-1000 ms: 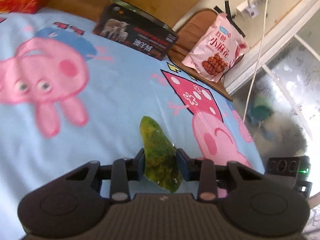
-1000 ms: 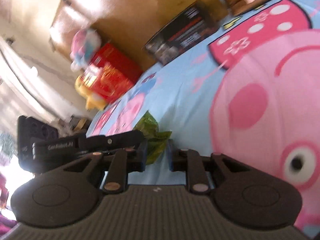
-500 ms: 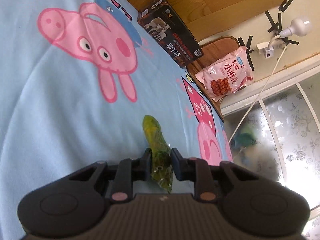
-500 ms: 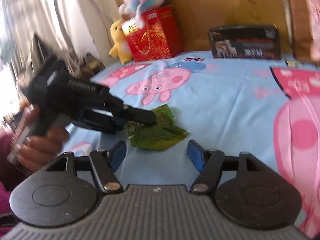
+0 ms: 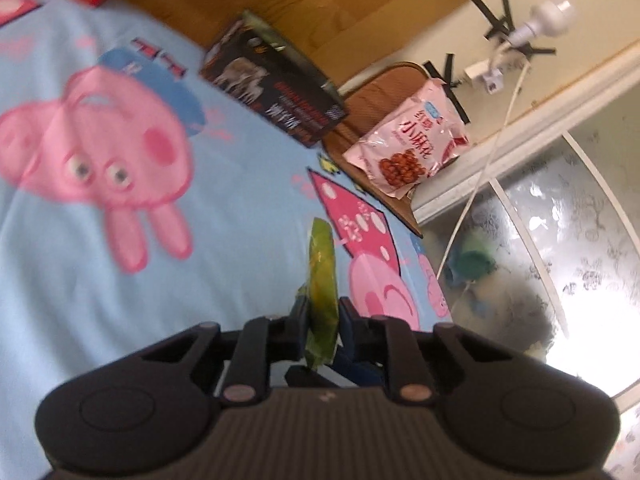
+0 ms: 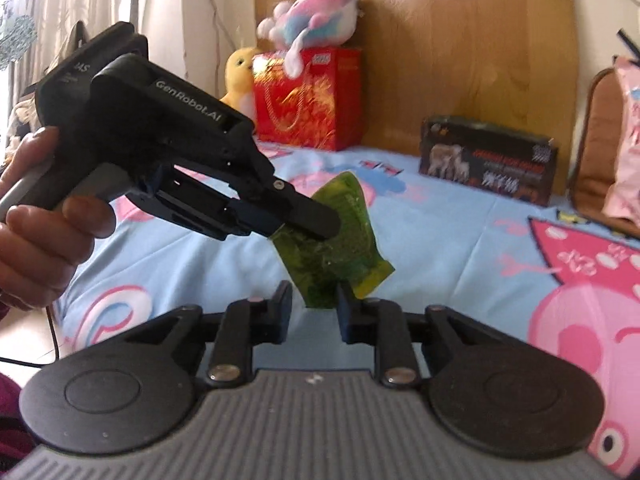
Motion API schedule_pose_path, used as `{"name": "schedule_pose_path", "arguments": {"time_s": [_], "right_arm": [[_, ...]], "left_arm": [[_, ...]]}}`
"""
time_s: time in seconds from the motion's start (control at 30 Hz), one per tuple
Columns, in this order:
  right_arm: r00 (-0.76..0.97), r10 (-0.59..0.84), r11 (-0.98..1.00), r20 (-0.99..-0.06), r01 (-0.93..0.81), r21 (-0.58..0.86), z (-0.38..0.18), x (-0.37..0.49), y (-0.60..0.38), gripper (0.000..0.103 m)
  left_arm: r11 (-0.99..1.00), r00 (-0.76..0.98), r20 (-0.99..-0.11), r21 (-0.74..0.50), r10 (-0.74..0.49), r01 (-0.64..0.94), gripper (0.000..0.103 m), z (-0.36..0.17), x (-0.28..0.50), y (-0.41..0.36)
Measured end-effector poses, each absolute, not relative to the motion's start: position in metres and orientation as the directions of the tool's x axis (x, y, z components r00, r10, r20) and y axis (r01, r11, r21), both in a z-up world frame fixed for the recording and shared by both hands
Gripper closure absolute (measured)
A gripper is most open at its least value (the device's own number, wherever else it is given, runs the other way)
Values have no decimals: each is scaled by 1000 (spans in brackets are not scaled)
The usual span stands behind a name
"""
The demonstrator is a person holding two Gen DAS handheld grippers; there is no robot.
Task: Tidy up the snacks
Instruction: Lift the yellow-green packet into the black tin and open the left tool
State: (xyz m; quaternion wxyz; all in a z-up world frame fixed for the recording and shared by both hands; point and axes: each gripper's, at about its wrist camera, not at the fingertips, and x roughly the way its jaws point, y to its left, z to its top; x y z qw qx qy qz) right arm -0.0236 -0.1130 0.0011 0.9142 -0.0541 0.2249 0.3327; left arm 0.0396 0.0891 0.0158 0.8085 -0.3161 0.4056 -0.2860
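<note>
A green snack packet (image 5: 322, 288) hangs above the blue cartoon bedsheet (image 5: 120, 280), seen edge-on in the left wrist view. My left gripper (image 5: 322, 320) is shut on it. In the right wrist view a hand holds that left gripper (image 6: 316, 220) at the left, pinching the green packet (image 6: 348, 232) near its middle. My right gripper (image 6: 314, 308) sits just below, and its jaws are closing. The packet's lower corner fills the gap between them. A pink snack bag (image 5: 408, 148) leans on a brown cushion (image 5: 384, 88) at the bed's far corner.
A black carton (image 6: 488, 160) lies against the wooden headboard. A red gift bag (image 6: 308, 100) stands further left, with a plush toy (image 6: 312, 16) on it and a yellow one (image 6: 240, 72) beside. A white cable (image 5: 480, 184) hangs past the bed's right edge, by a frosted glass door.
The right gripper's jaws went from spread wide to narrow around the packet's lower corner. The left gripper raised the packet and tipped it more upright. The left view swung.
</note>
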Motion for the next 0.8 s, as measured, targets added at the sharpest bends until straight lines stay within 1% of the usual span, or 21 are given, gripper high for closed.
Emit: {"name": "schedule_pose_path", "arguments": {"time_s": [0.03, 0.07, 0.13, 0.23, 0.33, 0.37, 0.43, 0.47, 0.5, 0.63, 0.67, 0.7, 0.8], "right_arm": [[689, 577, 780, -439, -625, 44, 2, -23, -114, 78], [702, 568, 788, -429, -615, 36, 3, -22, -116, 83], [729, 547, 801, -412, -599, 3, 5, -21, -120, 89], [768, 518, 819, -376, -572, -41, 7, -22, -124, 91], [774, 522, 828, -358, -561, -5, 10, -15, -133, 89], [779, 520, 833, -349, -553, 8, 9, -14, -136, 86], [785, 514, 843, -345, -536, 36, 7, -12, -141, 77], [786, 507, 849, -354, -526, 49, 5, -8, -142, 69], [787, 504, 852, -356, -520, 59, 3, -6, -143, 68], [776, 526, 842, -349, -534, 82, 7, 1, -147, 69], [781, 528, 842, -335, -534, 81, 9, 2, -147, 74], [787, 526, 844, -322, -531, 77, 12, 4, -148, 77], [808, 510, 854, -295, -516, 63, 19, 12, -151, 77]], "left_arm": [[641, 512, -476, -739, -715, 208, 87, 18, 43, 87], [639, 513, -474, -740, -716, 209, 87, 18, 46, 86], [611, 505, -449, -763, -737, 213, 87, 19, 52, 84], [585, 495, -425, -780, -757, 224, 87, 22, 58, 81], [556, 489, -403, -803, -773, 216, 87, 22, 66, 80], [542, 489, -393, -814, -779, 210, 87, 22, 68, 81], [515, 491, -367, -832, -790, 208, 87, 25, 72, 83], [507, 490, -359, -835, -795, 211, 87, 26, 73, 84], [501, 485, -353, -837, -800, 218, 87, 28, 75, 83], [510, 467, -358, -822, -808, 252, 87, 35, 82, 74], [523, 468, -366, -811, -804, 263, 87, 38, 85, 71], [533, 471, -372, -801, -800, 273, 87, 40, 88, 70], [553, 468, -385, -777, -795, 300, 86, 52, 107, 64]]}}
